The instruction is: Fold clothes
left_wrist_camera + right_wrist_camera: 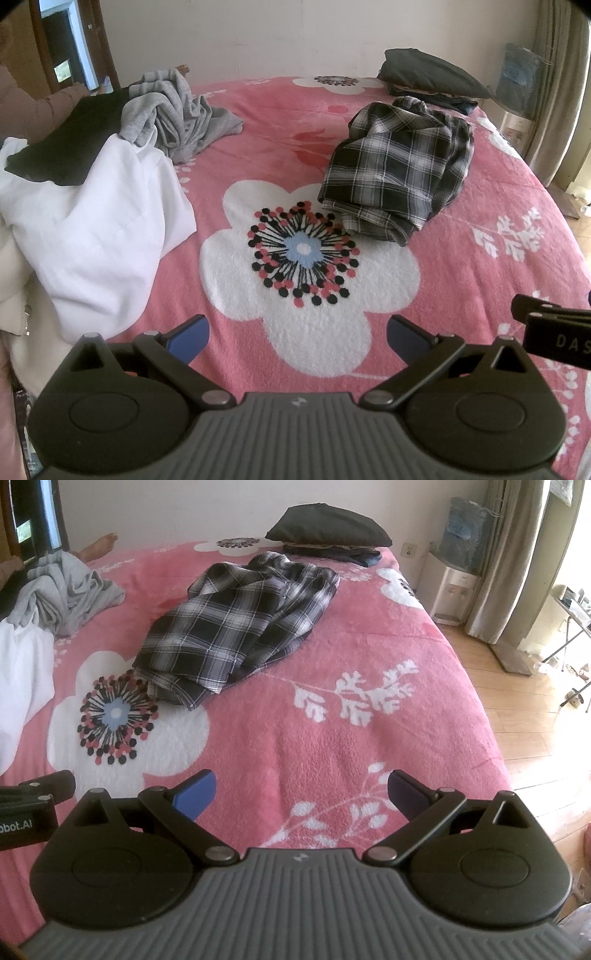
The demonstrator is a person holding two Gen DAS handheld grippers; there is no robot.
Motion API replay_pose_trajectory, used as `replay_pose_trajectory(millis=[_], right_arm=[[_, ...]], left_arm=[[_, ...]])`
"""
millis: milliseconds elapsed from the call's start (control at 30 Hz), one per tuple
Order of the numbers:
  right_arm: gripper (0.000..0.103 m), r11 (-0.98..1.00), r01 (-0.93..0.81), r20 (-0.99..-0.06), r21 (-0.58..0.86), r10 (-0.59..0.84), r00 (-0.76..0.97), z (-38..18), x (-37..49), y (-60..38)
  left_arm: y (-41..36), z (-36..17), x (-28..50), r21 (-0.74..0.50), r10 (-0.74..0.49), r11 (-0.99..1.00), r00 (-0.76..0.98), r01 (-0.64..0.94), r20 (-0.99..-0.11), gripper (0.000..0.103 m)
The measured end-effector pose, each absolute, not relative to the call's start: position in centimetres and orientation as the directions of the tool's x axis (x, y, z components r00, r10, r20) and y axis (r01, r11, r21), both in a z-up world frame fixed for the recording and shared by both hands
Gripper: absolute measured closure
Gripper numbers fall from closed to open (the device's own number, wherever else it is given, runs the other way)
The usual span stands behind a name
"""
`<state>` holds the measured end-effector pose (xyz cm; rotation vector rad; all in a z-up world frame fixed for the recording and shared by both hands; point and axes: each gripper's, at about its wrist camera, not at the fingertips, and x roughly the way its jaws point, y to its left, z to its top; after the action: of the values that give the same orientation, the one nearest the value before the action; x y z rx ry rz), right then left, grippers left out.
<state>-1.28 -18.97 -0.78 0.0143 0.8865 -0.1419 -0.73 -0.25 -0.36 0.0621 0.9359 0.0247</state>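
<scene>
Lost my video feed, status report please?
Left gripper and right gripper open, empty, above the pink blanket. Plaid shirt crumpled ahead, untouched. White garment and grey garment heaped left; path unobstructed.

Black-white plaid shirt [397, 162]; pink floral blanket [480, 206]; grey garment [177, 114].

A black-and-white plaid shirt [397, 166] lies crumpled in a loose heap on the pink flowered bed [461, 258], its near edge overlapping a large white flower print. A rumpled grey garment [177, 114] lies well apart, beside a bunched white garment [99, 229] and a flat black one [70, 144].
</scene>
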Motion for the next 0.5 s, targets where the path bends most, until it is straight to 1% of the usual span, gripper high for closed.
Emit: replay_pose_trajectory(millis=[500], right_arm=[[0.002,0.991,0.127,-0.770,-0.050,-0.120,0.627,-0.64,-1.35,-18.93]], left_arm=[[-0.16,-0.37,-0.76,0.063,0.049,0.998,0.591,0.004,-0.805,0.000]])
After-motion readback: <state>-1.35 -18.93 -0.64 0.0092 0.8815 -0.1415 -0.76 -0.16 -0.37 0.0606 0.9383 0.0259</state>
